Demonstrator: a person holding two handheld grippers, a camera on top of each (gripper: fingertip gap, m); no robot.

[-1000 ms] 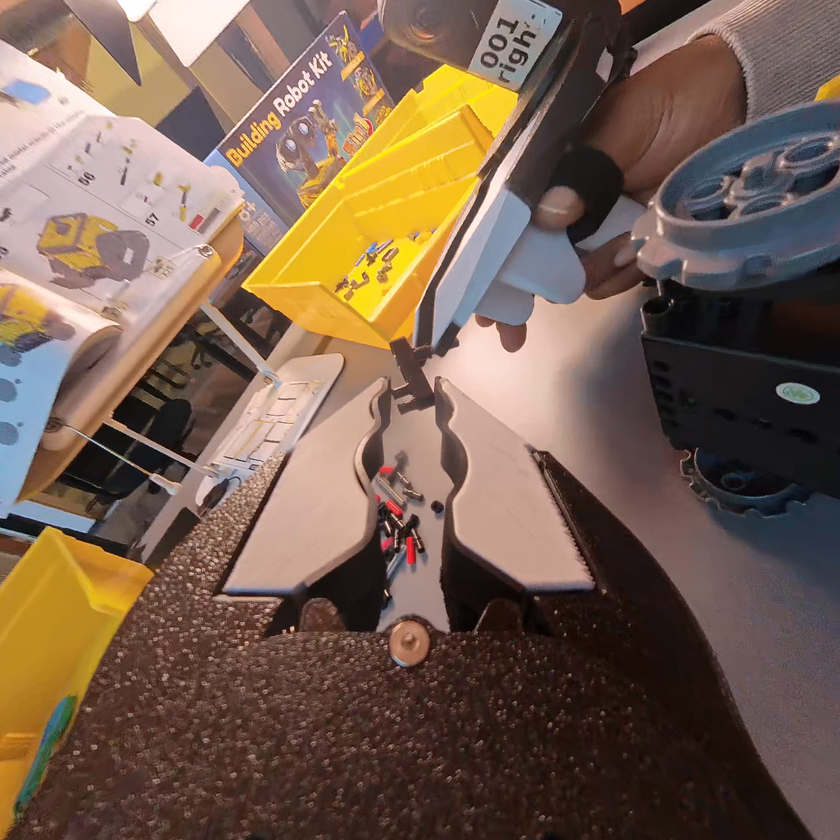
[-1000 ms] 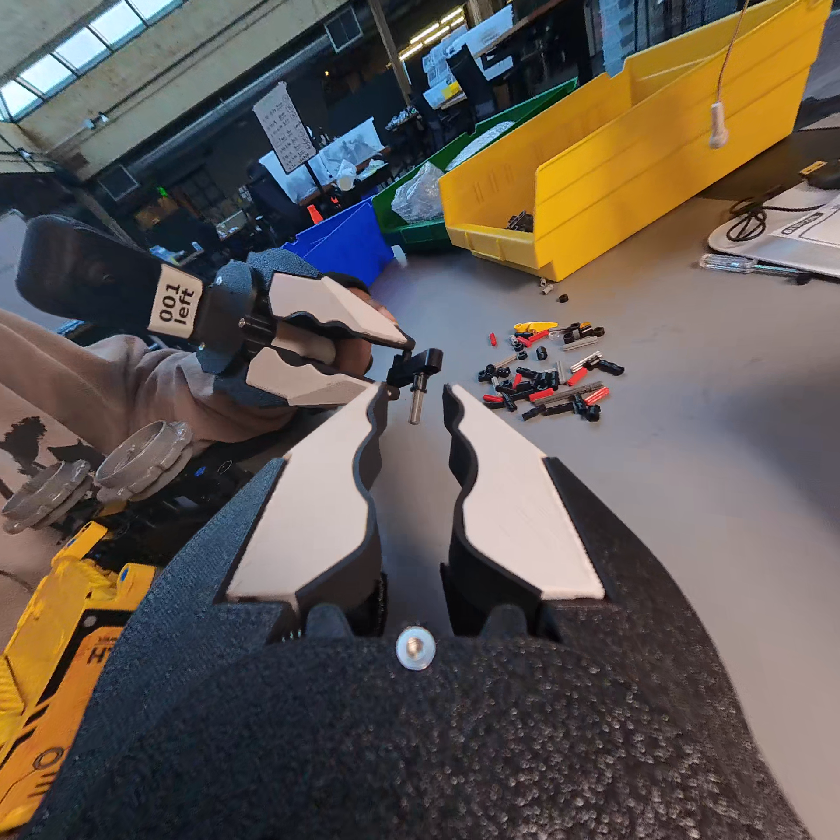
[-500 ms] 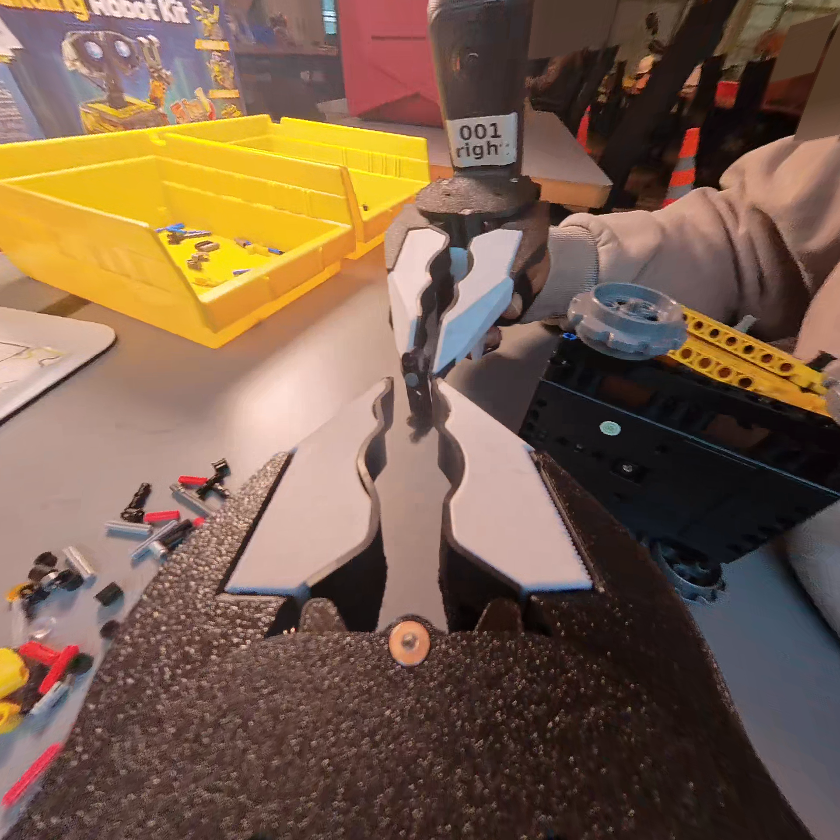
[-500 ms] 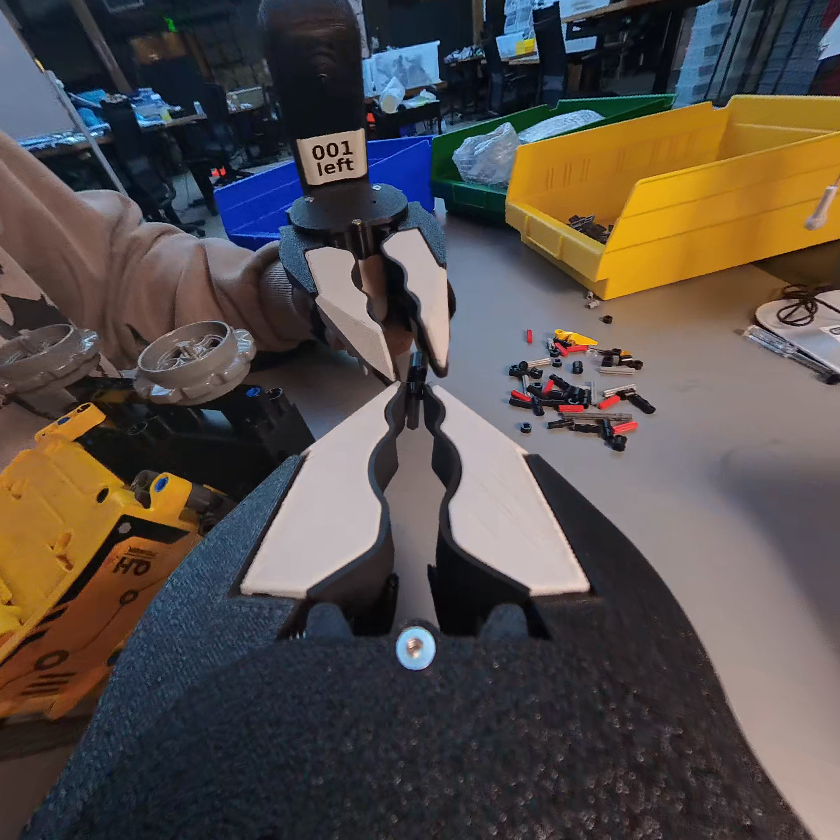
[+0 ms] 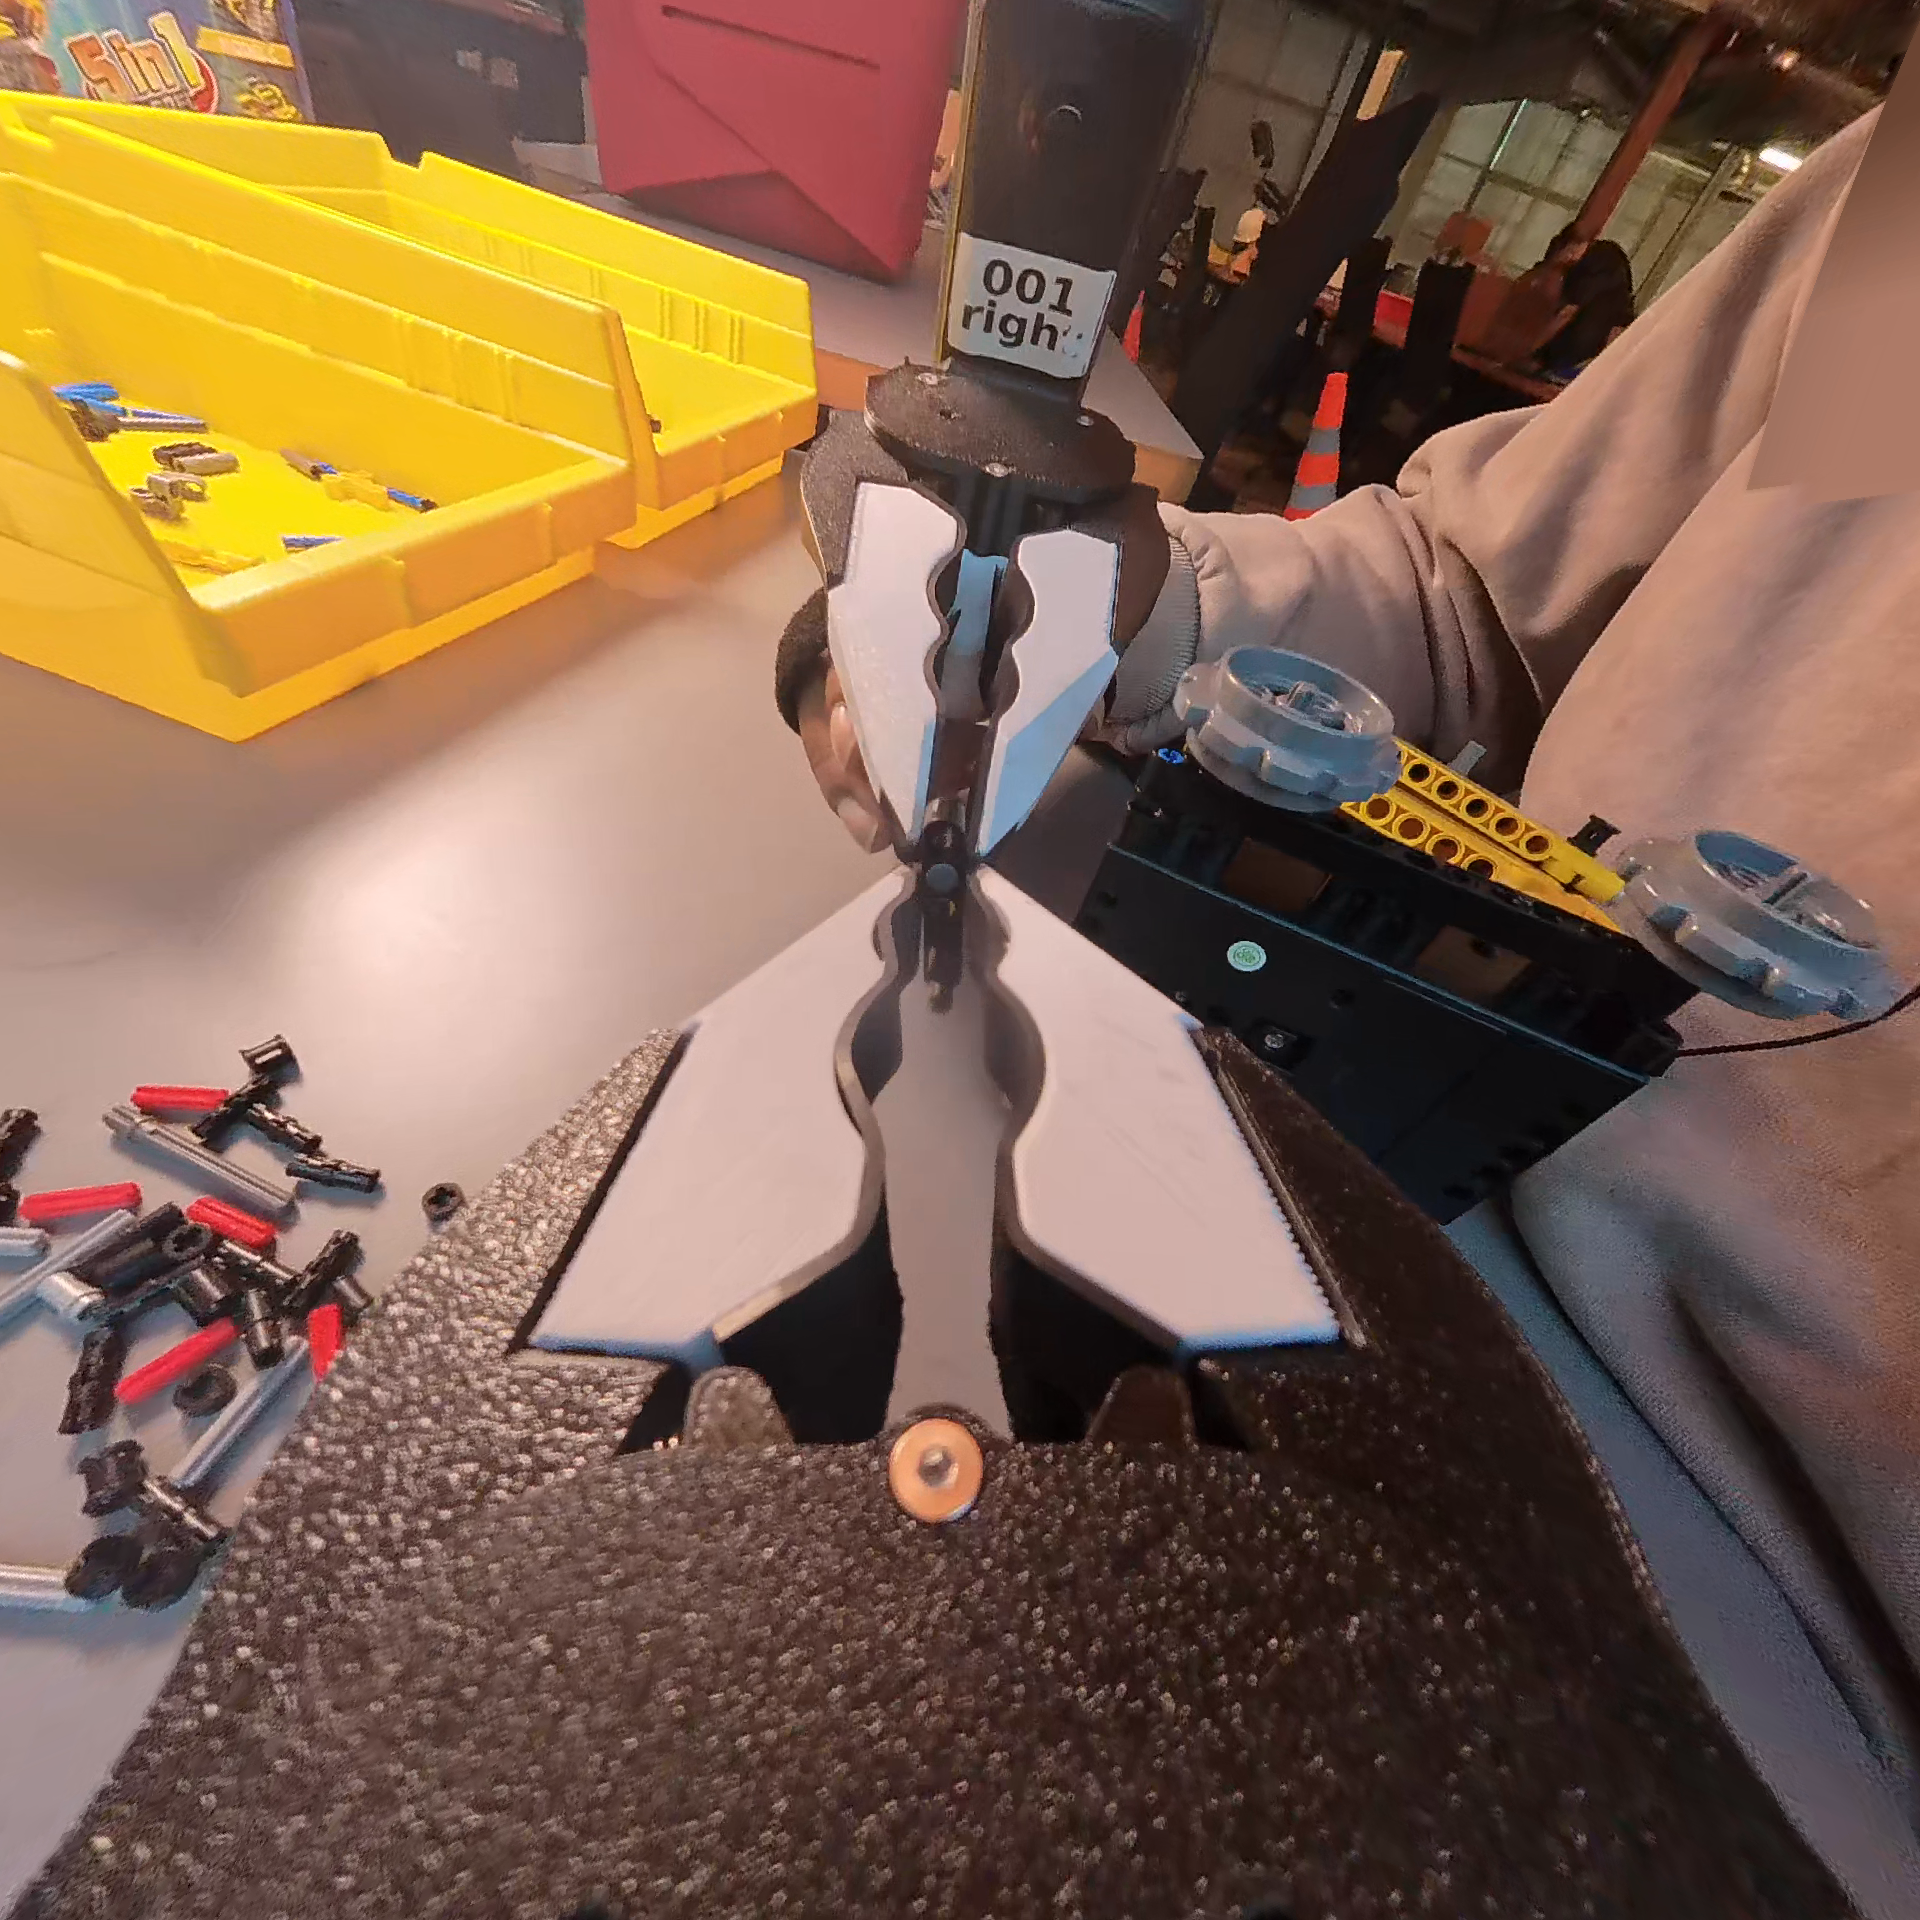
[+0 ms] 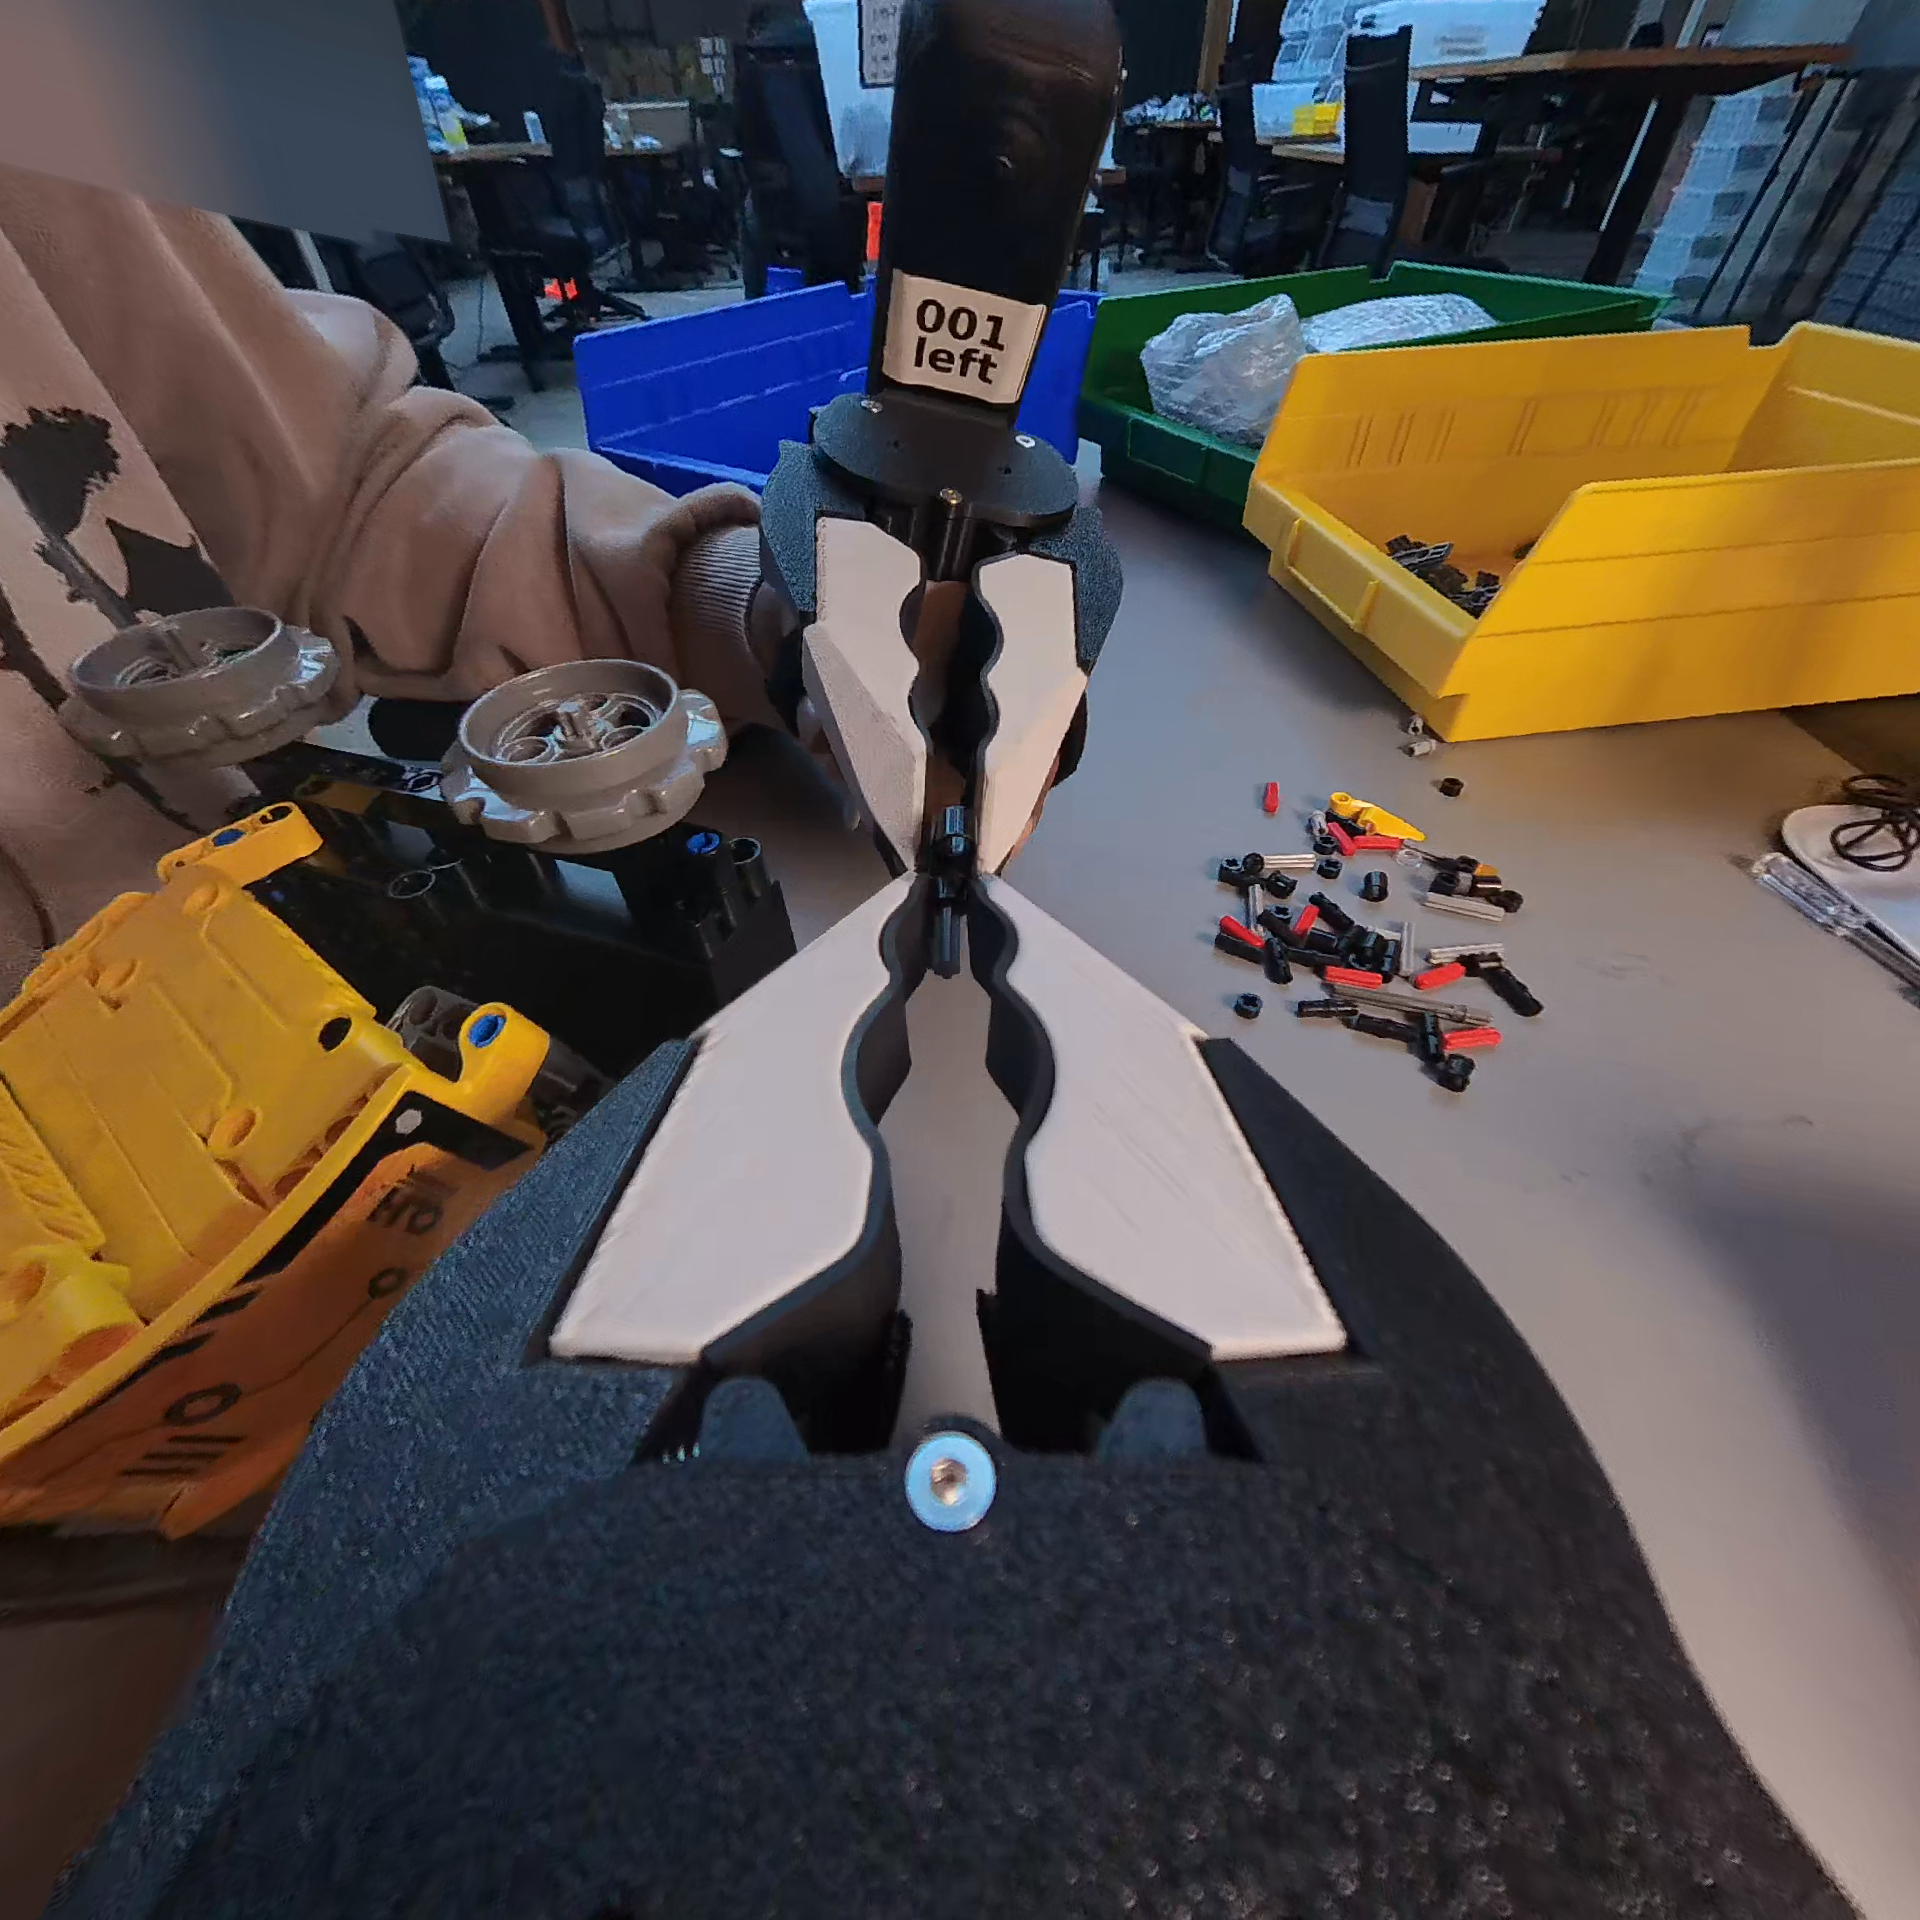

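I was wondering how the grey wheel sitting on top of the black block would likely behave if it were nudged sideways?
The grey wheel looks like hard moulded plastic, so it is probably stiff and light. It seems to sit on a central pin above the black block, so a nudge would more likely spin it than slide it. Knocked free, its round, notched rim might let it roll unevenly across the table.
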